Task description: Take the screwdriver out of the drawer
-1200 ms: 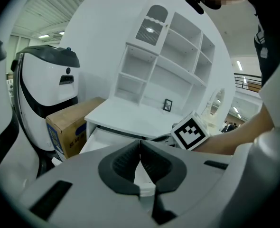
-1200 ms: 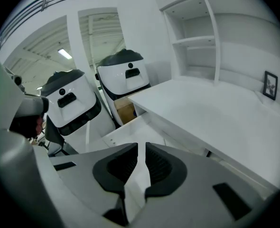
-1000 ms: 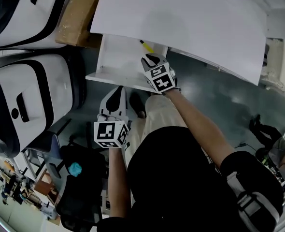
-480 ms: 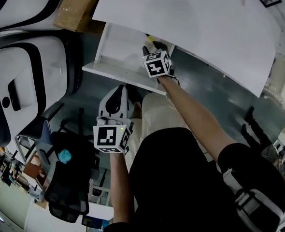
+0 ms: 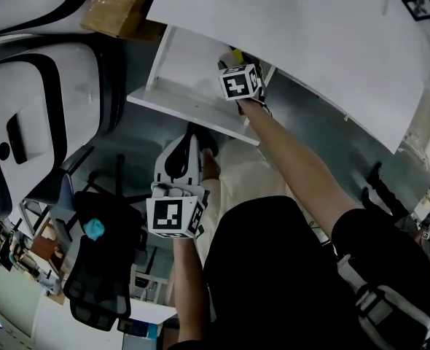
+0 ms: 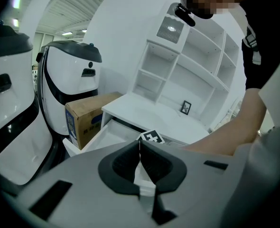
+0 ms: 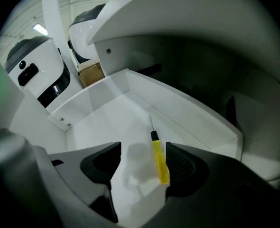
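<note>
Two grippers show in the head view. The left gripper hangs below the open drawer at centre frame, its jaws pointing up toward the drawer front. The right gripper reaches into the drawer under the edge of the white worktop. A sliver of the yellow screwdriver peeks out just above its marker cube.

Left gripper view: the left gripper has its jaws pressed together along a thin seam with nothing between them. Beyond them lie the drawer, a cardboard box at its left and a white shelf unit in the upper right.

Right gripper view: the right gripper has just been opening its jaws, which now stand wide apart over the drawer floor. The screwdriver lies flat on that floor between them, close against the right-hand jaw; whether it touches that jaw cannot be told. The left-hand jaw is well clear of it. It has a slim yellow handle, a short black collar and a thin metal shaft pointing up the frame toward the drawer's far wall.
</note>
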Tool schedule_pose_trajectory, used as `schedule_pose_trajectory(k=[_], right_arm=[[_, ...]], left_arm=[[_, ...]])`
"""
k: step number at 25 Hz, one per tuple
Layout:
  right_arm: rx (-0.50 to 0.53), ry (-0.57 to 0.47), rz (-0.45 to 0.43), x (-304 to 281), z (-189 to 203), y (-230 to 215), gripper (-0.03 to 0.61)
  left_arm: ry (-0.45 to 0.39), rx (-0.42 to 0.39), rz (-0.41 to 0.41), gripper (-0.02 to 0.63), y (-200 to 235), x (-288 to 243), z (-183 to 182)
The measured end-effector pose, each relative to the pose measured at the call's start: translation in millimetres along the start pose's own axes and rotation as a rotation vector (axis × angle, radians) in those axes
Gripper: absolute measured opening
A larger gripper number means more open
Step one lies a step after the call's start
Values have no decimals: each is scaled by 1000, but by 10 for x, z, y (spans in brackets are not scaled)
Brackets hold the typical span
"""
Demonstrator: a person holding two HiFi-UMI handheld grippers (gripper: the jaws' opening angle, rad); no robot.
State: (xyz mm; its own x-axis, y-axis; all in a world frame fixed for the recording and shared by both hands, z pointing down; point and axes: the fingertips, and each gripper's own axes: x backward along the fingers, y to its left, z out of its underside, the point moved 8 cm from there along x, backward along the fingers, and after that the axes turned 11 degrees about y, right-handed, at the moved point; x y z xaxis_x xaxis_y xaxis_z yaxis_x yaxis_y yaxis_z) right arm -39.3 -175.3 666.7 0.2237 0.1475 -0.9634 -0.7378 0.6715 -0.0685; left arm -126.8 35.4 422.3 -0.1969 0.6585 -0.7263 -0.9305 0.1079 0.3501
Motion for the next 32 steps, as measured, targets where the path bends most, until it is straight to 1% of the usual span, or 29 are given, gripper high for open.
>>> schedule_pose_trajectory(k=[3, 8, 11, 17, 18, 22, 24, 25, 29, 32], right_arm=[[-5, 17, 5, -107, -23, -19, 310], [-13, 63, -61, -307, 8, -24, 332], [-20, 117, -69, -372, 60, -46, 337], [-11, 95, -76, -398, 77, 10, 332], [-8, 98, -76, -393, 94, 19, 315], [-4, 96, -50, -369, 128, 22, 195], [-4, 94, -37, -371, 128, 18, 149], [-5, 95, -34, -372, 123, 16, 138], [-7, 103, -33, -379, 114, 6, 131], [15, 101, -15, -376, 112, 7, 100]], left_arm=[[6, 5, -4, 25, 25, 18, 35], [25, 31, -17, 25, 71, 28, 110], [58, 44, -25, 25, 102, 7, 186], [49, 48, -15, 25, 137, -37, 218], [49, 47, -14, 25, 136, -39, 216], [38, 40, -26, 25, 155, -25, 193], [45, 50, -39, 25, 175, -9, 180], [45, 56, -42, 25, 181, -4, 182], [40, 68, -44, 25, 178, -13, 212], [14, 88, -49, 25, 158, -27, 201]])
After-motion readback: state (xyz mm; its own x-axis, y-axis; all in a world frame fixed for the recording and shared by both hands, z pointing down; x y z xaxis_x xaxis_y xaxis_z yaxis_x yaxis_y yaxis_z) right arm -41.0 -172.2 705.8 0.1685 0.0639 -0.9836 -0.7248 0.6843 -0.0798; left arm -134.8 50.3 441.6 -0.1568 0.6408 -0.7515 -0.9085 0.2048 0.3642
